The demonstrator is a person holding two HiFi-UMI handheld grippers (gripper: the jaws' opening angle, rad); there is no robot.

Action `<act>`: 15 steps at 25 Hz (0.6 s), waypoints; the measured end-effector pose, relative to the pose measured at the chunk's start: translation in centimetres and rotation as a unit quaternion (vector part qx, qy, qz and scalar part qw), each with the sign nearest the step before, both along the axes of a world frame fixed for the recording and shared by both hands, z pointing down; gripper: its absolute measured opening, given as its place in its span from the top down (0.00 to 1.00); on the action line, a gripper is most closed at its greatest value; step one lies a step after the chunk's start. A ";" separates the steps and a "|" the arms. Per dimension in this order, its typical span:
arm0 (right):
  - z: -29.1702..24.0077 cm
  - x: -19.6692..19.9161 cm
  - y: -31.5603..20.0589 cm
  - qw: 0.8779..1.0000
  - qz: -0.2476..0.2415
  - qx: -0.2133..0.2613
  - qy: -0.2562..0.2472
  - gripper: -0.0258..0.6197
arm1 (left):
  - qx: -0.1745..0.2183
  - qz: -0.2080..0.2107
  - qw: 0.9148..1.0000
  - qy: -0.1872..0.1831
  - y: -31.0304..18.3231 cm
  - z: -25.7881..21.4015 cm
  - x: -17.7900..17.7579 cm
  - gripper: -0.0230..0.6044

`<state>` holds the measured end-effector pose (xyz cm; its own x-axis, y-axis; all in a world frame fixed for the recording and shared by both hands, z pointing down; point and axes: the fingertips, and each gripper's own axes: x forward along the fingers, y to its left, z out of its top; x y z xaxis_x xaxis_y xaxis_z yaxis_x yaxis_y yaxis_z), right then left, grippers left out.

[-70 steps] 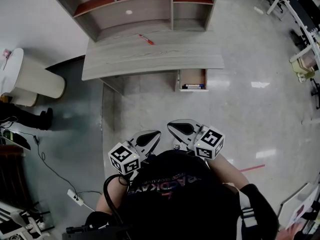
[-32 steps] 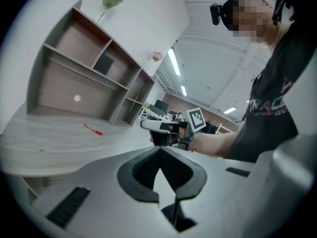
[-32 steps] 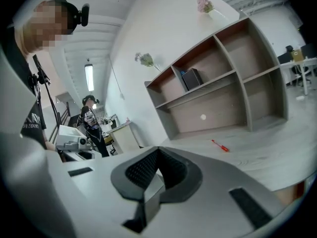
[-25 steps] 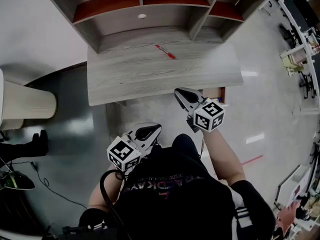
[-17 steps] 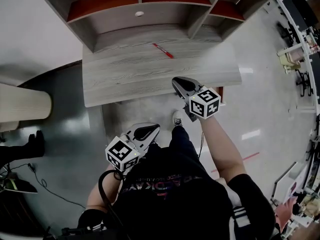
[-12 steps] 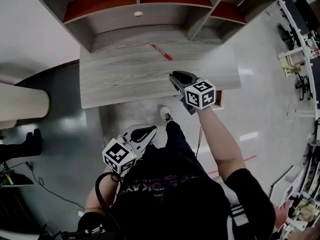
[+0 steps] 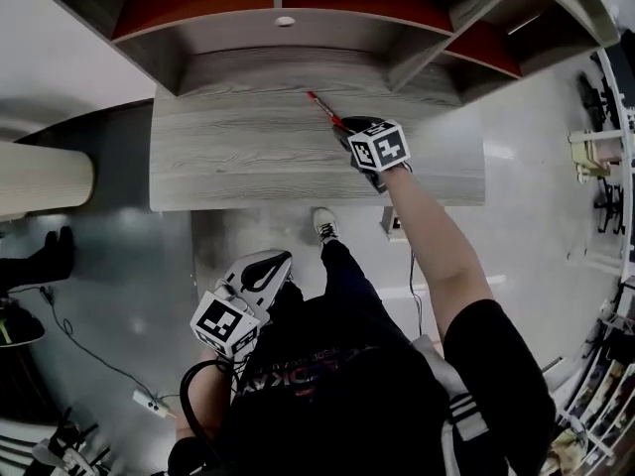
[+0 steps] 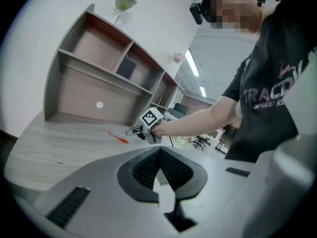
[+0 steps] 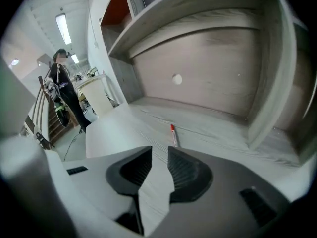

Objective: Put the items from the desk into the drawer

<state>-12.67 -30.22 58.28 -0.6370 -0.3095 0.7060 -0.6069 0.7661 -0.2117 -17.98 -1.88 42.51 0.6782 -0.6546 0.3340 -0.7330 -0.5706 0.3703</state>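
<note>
A red pen (image 7: 322,109) lies on the grey wooden desk (image 7: 228,157), close to the back panel. My right gripper (image 7: 347,125) reaches over the desk, its tips just short of the pen's near end. In the right gripper view the pen (image 9: 174,134) lies ahead of the jaws, which stand a little apart with nothing between them (image 9: 159,151). My left gripper (image 7: 281,259) hangs low by the person's body, off the desk, shut and empty (image 8: 159,150). From there I see the pen (image 8: 119,138) and the right gripper (image 8: 133,131). A bit of the drawer (image 7: 394,224) shows under the desk's front edge.
A shelf unit (image 7: 288,38) rises at the back of the desk, overhanging the pen's area. A white cylinder (image 7: 40,177) stands on the floor at the left. The person's shoe (image 7: 324,221) is under the desk edge. Another person (image 9: 64,83) stands far off.
The right gripper has gone forward from the desk's front edge across the top to the pen. The view has closed in on the desk. The left gripper stayed low.
</note>
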 end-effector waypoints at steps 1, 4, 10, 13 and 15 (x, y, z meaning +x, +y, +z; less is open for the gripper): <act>0.6 -0.3 -0.7 1.000 -0.009 -0.006 0.006 0.80 | 0.001 -0.005 1.000 -0.006 -0.3 0.1 0.2 0.95; 2.3 -1.3 -2.0 0.999 -0.032 -0.023 0.021 0.80 | 0.000 -0.007 1.000 -0.022 -0.6 0.8 0.7 0.95; 4.1 -2.2 -3.5 0.995 -0.059 -0.028 0.074 0.78 | 0.033 0.004 0.997 -0.075 -2.2 1.4 1.7 0.95; 5.0 -2.4 -4.0 0.993 -0.068 -0.035 0.087 0.78 | 0.047 0.021 0.993 -0.105 -3.5 1.9 2.2 0.95; 5.5 -2.5 -4.3 0.992 -0.069 -0.040 0.094 0.77 | 0.063 0.032 0.989 -0.127 -4.5 2.0 2.4 0.95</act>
<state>-15.17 -34.51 63.75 -0.5245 -0.1661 0.8351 -0.5312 0.8303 -0.1684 -15.54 -6.41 44.52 0.6251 -0.6597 0.4171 -0.7535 -0.6494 0.1022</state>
